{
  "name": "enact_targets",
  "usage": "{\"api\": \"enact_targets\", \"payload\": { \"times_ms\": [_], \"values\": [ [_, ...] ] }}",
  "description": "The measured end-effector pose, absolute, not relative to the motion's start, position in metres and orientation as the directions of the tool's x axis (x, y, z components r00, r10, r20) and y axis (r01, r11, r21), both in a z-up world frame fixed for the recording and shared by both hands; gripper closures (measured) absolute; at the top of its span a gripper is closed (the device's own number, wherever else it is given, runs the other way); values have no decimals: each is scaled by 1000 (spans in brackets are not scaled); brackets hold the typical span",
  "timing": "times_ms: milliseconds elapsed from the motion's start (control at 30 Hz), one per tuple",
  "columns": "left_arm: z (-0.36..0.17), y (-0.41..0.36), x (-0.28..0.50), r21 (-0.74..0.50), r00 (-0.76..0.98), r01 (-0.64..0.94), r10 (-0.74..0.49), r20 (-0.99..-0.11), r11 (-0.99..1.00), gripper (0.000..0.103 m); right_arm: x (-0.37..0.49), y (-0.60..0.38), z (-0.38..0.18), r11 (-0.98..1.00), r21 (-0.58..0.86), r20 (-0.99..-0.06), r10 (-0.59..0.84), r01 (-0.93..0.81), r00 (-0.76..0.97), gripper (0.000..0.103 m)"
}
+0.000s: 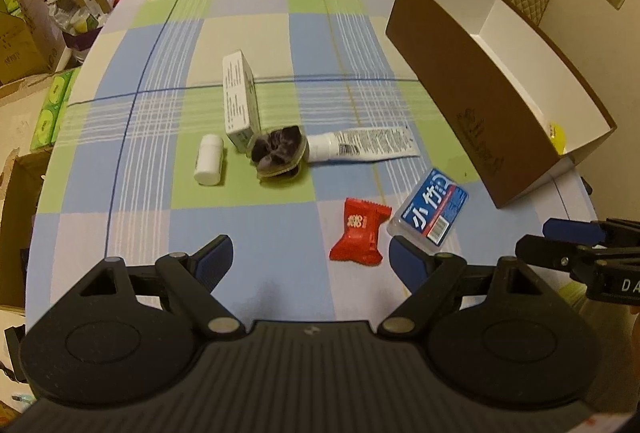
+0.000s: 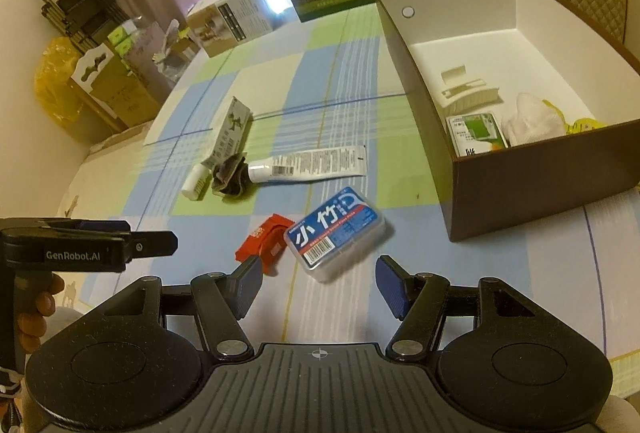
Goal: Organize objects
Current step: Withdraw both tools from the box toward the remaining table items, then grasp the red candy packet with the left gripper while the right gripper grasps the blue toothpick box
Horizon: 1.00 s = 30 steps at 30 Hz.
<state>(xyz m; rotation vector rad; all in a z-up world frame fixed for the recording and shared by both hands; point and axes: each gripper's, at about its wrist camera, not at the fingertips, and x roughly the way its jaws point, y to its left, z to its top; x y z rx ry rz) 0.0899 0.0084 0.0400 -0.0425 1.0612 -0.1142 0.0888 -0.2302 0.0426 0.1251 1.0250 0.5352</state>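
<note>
Setting: a table under a blue, green and cream checked cloth [image 1: 280, 217] carried loose items, with a brown cardboard box with a white inside [image 2: 532, 169] standing at its right.
Already in the box: a small green-and-white carton, a white plastic piece and a crumpled white and yellow wrapper lay on its floor.
Still on the cloth: a clear flat plastic case with a blue and red label [image 2: 334, 233], a red foil snack packet [image 1: 359, 233] just beside it, a white squeeze tube with printed text [image 1: 366, 145], a dark crumpled pouch [image 1: 279, 153], a small white pill bottle [image 1: 209, 160] and a white and green carton propped on edge [image 1: 240, 101].
Left gripper [image 1: 310, 259]: released, jaws wide, nothing between them, poised over bare cloth near the red packet.
Right gripper [image 2: 318, 283]: released and empty, its pads flanking the near end of the plastic case without touching it.
Step in hand: apparently the approach to a pick, with the case the likeliest target for the right side.
Next move calls for: lowering until the pads straddle the case's narrow sides, clenching firmly since the plastic looks slick, then lifting clear of the box wall before the drop.
</note>
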Motion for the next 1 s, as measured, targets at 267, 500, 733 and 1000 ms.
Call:
{"api": "enact_targets", "payload": {
  "times_ms": [267, 500, 733, 1000],
  "values": [
    [21, -2, 90, -100, 447, 106, -137, -884, 989, 22, 93, -233, 34, 876, 344, -795, 463, -337, 393, 43],
    [-1, -12, 94, -100, 424, 136, -149, -893, 986, 31, 96, -235, 29, 885, 343, -804, 450, -316, 389, 43],
    [-21, -27, 111, -105, 410, 185, -174, -895, 977, 39, 100, -236, 25, 893, 341, -808, 439, -295, 393, 43],
    [-39, -38, 130, -102, 407, 213, -183, -895, 972, 50, 108, -233, 20, 896, 358, -805, 439, -264, 398, 43]
  ]
}}
